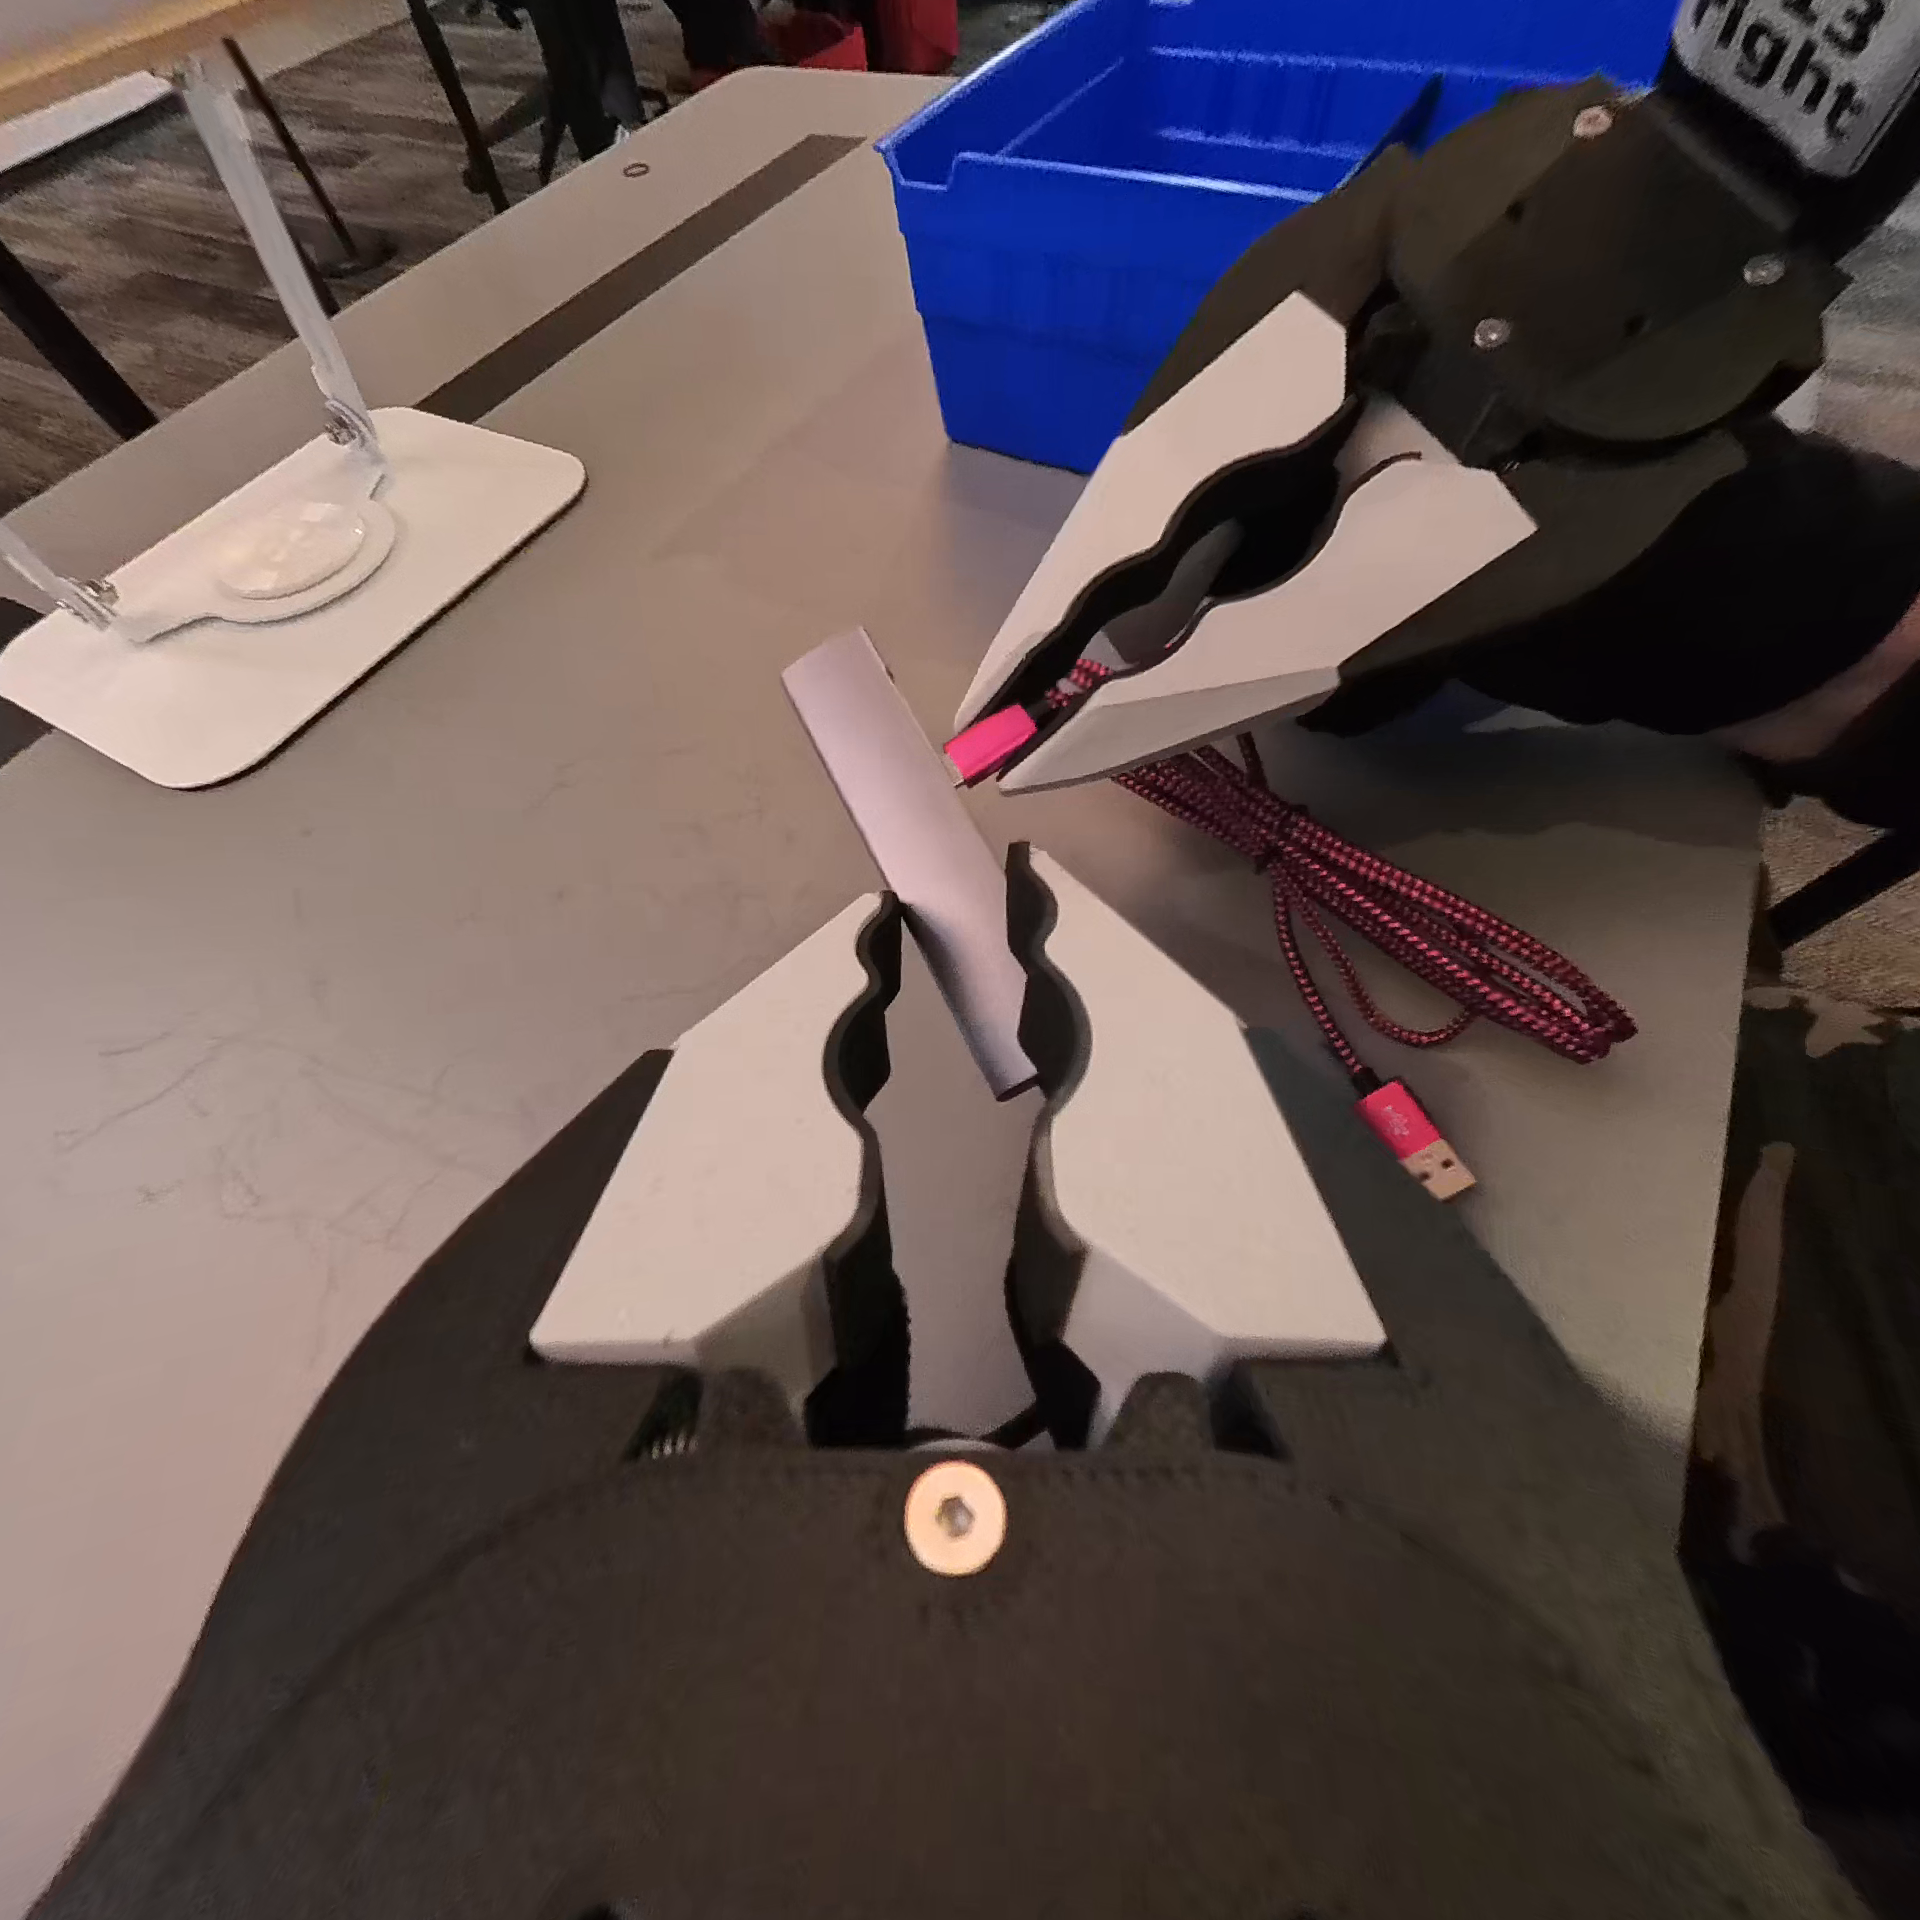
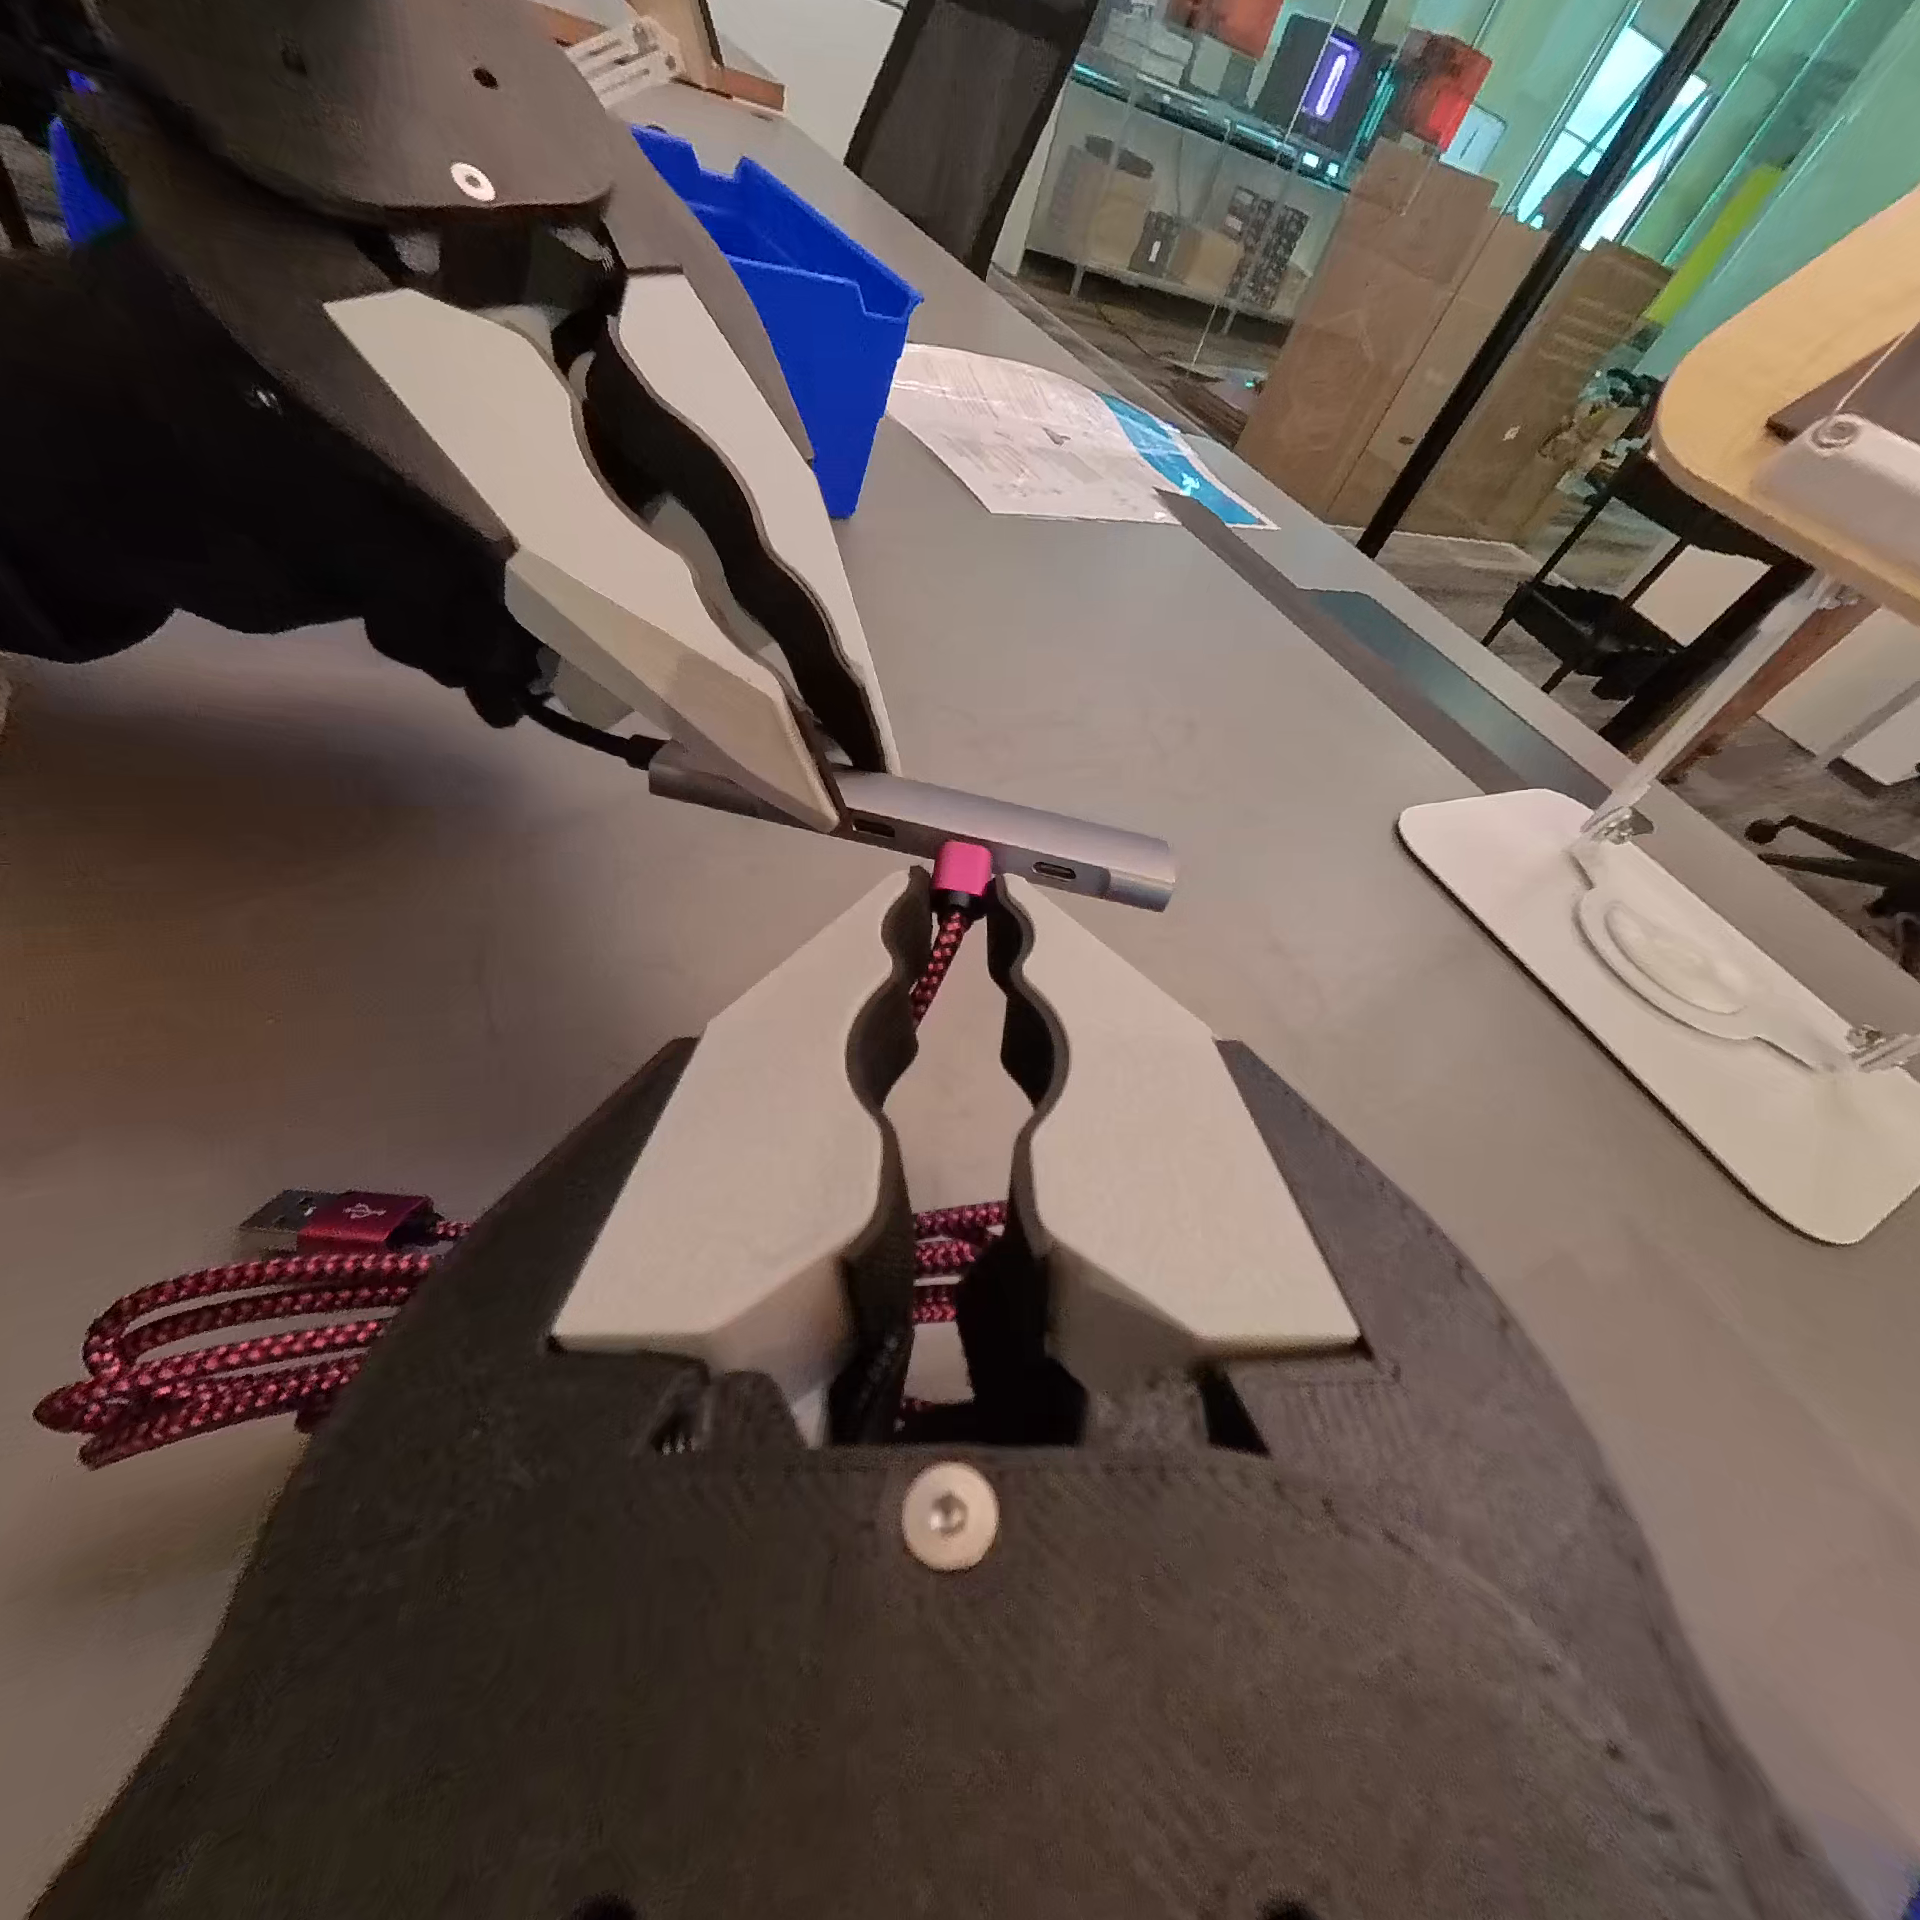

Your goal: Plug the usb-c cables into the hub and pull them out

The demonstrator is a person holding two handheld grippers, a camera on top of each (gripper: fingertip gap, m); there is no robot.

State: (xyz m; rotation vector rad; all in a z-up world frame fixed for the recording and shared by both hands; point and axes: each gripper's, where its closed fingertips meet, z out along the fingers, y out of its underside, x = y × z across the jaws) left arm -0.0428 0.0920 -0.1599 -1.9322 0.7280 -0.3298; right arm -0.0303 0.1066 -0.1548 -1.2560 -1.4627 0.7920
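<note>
Just in front of the blue bin (image 1: 1122,229), I'm clamping my left gripper (image 1: 956,883) on the near end of the one grey hub (image 1: 904,821), holding it tilted off the table (image 1: 416,987). My right gripper (image 2: 954,883) is pinching the pink usb-c plug (image 2: 961,868) of the single braided cable (image 2: 239,1320), its tip meeting the middle one of three ports I'm counting along the hub's side. The cable's coil and one USB-A plug (image 1: 1418,1143) are lying right of the hub. One white stand (image 1: 260,613) is sitting left of it.
</note>
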